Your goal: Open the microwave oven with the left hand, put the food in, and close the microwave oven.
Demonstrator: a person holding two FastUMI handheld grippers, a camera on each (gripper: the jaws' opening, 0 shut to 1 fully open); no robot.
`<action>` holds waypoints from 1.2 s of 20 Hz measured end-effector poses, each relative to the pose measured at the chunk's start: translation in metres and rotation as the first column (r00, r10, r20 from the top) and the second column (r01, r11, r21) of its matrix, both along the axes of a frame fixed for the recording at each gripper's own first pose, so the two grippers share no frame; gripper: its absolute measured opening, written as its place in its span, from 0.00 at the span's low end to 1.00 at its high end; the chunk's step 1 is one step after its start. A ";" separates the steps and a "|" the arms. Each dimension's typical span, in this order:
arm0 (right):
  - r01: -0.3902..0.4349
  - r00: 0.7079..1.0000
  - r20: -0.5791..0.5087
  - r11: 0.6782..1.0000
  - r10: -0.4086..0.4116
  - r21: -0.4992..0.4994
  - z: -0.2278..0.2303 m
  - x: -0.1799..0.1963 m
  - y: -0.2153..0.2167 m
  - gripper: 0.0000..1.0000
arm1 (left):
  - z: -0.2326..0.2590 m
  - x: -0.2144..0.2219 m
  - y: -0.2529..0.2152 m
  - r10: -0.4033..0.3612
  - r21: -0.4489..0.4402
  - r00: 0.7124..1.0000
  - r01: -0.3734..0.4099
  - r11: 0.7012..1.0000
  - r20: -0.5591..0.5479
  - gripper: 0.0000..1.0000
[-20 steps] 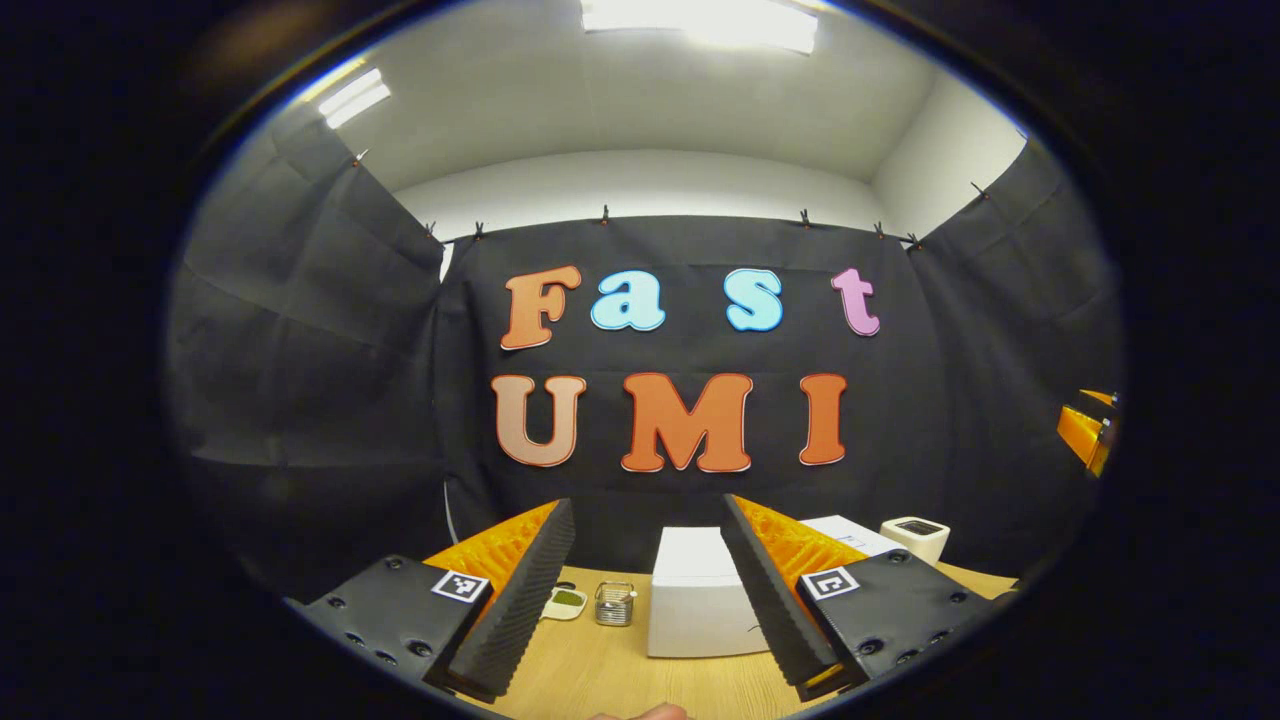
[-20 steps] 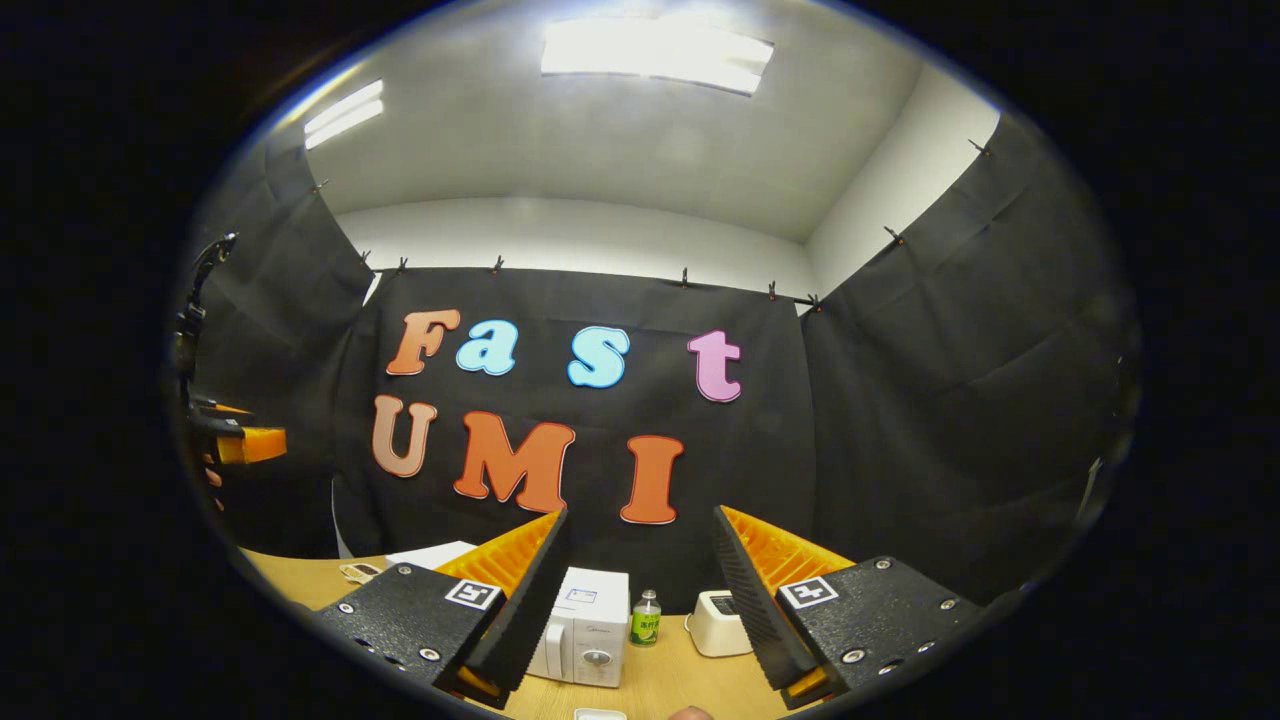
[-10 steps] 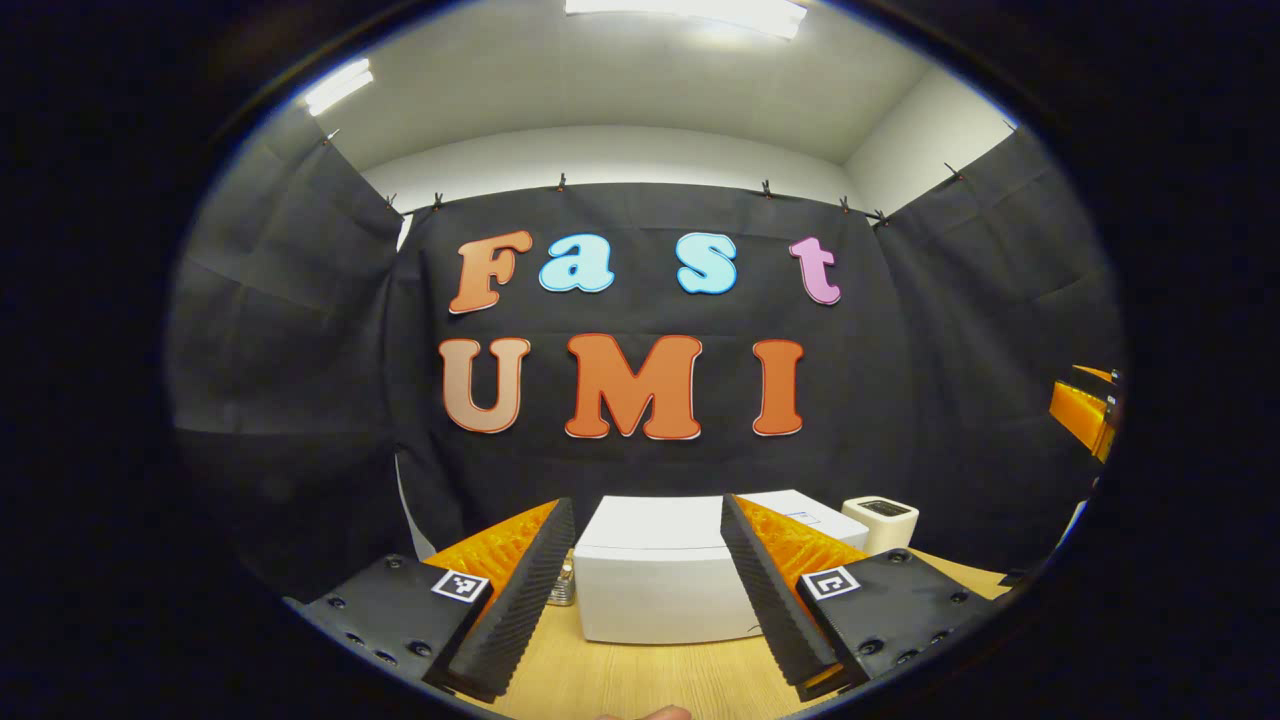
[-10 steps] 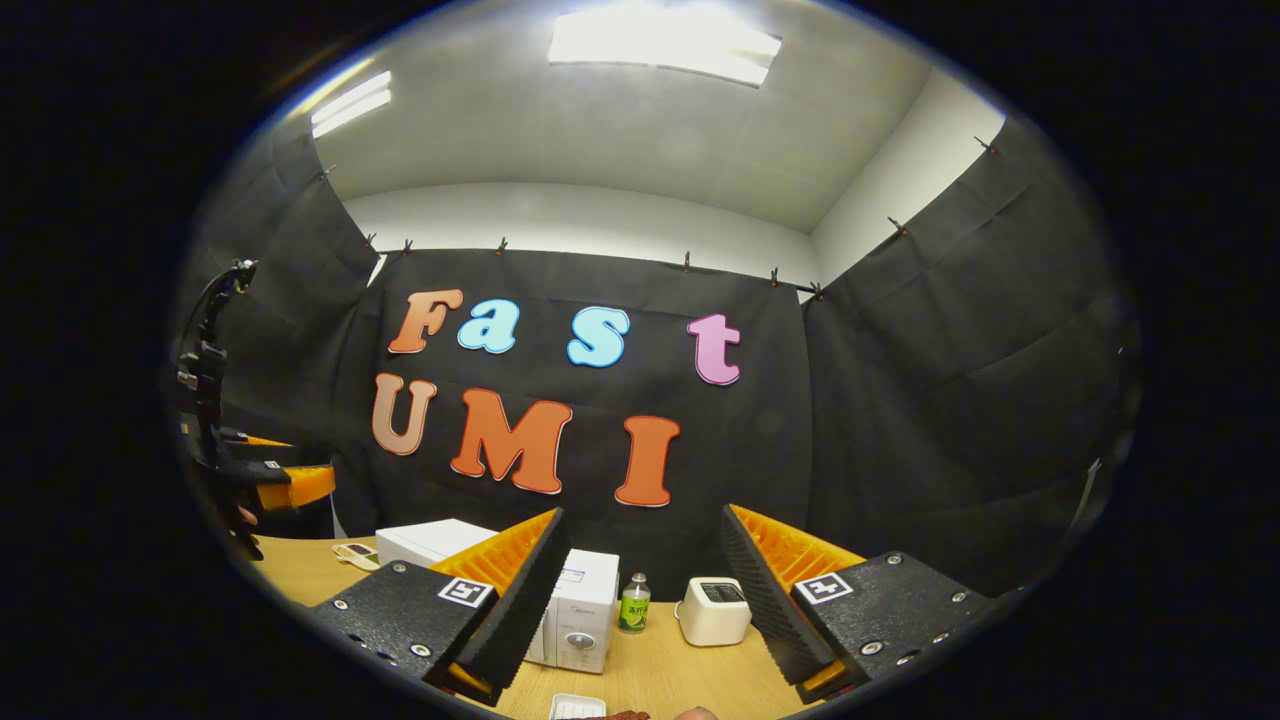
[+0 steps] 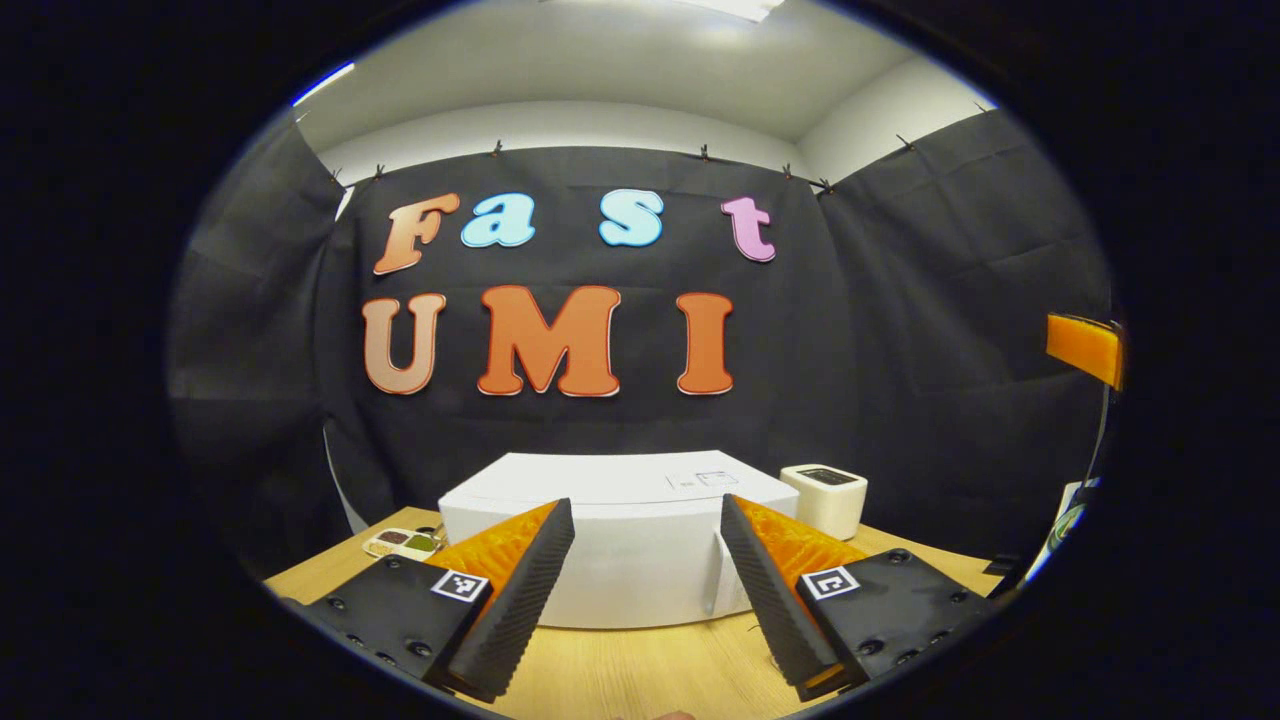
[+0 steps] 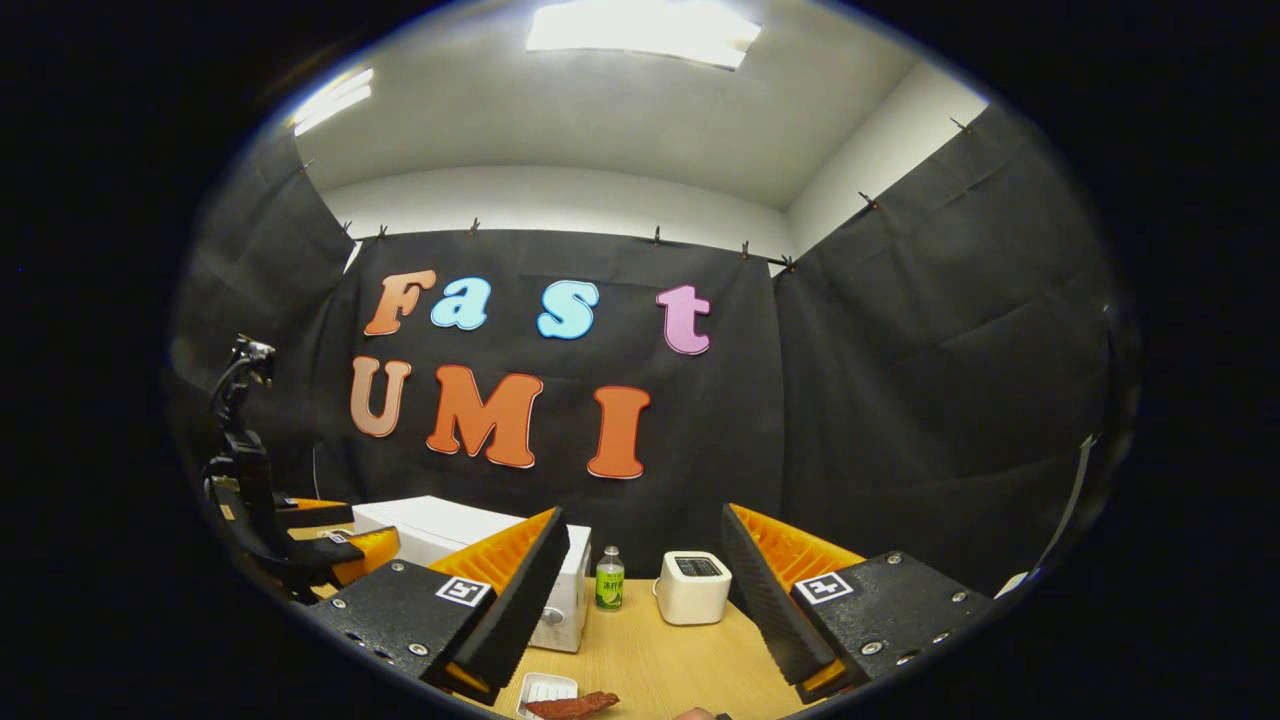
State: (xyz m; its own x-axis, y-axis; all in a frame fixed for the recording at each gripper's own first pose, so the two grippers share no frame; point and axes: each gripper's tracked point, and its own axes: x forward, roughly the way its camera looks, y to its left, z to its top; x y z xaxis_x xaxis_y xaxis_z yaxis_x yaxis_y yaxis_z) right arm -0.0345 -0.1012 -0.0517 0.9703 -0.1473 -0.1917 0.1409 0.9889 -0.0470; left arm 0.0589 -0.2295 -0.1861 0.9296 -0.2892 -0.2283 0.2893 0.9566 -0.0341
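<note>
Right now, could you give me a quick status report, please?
Both tongs open, empty. Left tongs facing microwave, door shut. Food on tray by right tongs.

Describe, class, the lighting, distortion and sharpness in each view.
Left gripper view: fisheye bends the microwave oven top into a curve; even light, sharp. Right gripper view: a ceiling light panel glares white; the food at the bottom edge is dim and cropped.

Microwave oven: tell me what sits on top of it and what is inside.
The microwave oven has a bare white top carrying just a small flat label. Its door looks shut in the right gripper view, so the inside is hidden. The food lies on a small tray at the table's near edge.
</note>
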 end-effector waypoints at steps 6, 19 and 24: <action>0.020 0.999 -0.026 0.999 -0.021 -0.026 -0.012 -0.011 -0.019 0.94 | -0.059 0.011 -0.048 -0.037 0.002 0.997 0.037 0.999 -0.071 1.00; 0.002 0.998 -0.057 1.000 -0.004 -0.030 -0.034 -0.022 -0.031 0.95 | -0.162 0.060 -0.092 -0.004 0.076 0.984 0.018 0.997 -0.180 0.98; -0.009 0.997 -0.077 1.000 0.009 -0.003 -0.046 -0.020 -0.027 0.94 | -0.193 0.073 -0.095 0.046 0.079 0.970 -0.028 0.997 -0.237 0.87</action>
